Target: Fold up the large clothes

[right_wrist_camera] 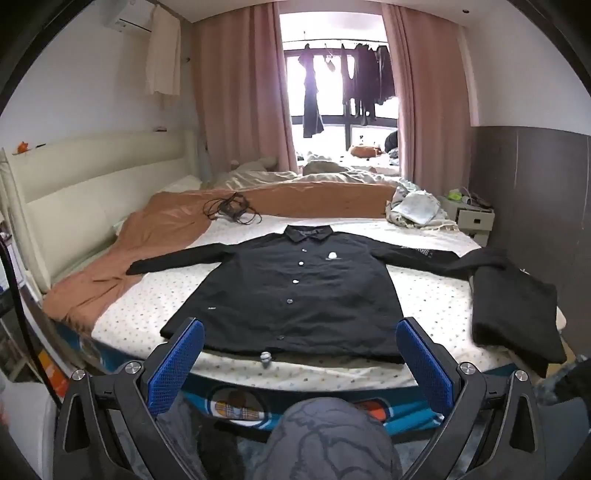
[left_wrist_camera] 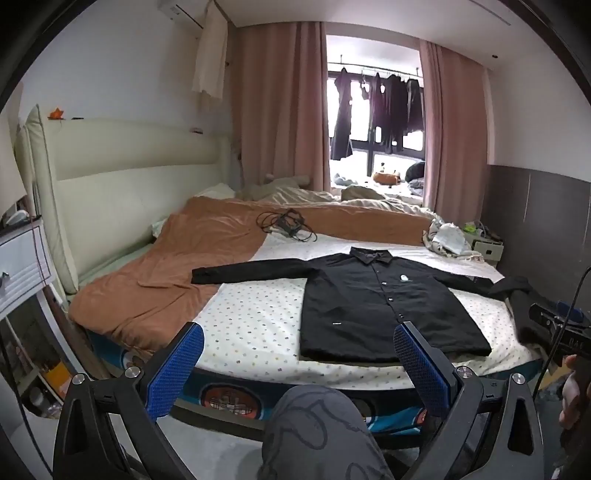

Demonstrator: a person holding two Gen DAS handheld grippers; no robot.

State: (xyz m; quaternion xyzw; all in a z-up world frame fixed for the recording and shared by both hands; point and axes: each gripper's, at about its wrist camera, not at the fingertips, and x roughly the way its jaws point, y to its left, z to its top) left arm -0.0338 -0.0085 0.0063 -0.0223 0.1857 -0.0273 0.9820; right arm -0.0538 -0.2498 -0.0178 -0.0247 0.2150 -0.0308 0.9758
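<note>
Both grippers, left [left_wrist_camera: 298, 341] and right [right_wrist_camera: 300, 338], hang with jaws spread wide and empty just short of the bed's near edge. The black button-front collared shirt [right_wrist_camera: 295, 291] lies flat, sleeves outstretched, on the dotted white bedsheet [right_wrist_camera: 147, 295]. A rust-orange blanket [left_wrist_camera: 177, 258] lies beyond, then a cream padded headboard [left_wrist_camera: 122, 177], pink curtains [right_wrist_camera: 236, 92] and what seem dark clothes hanging at the window [right_wrist_camera: 347, 81].

You face a bed [right_wrist_camera: 424, 317] with a dotted white sheet, its cream padded headboard [right_wrist_camera: 96, 184] running along the left. Beyond the bed, pink curtains [right_wrist_camera: 236, 92] frame a bright window [right_wrist_camera: 332, 81] where dark clothes [right_wrist_camera: 364, 81] hang on a rail. Left of the window an air conditioner [right_wrist_camera: 127, 16] sits high on the white wall. Right of the bed, grey panelling [right_wrist_camera: 528, 177] backs a small white nightstand [right_wrist_camera: 471, 218].
</note>
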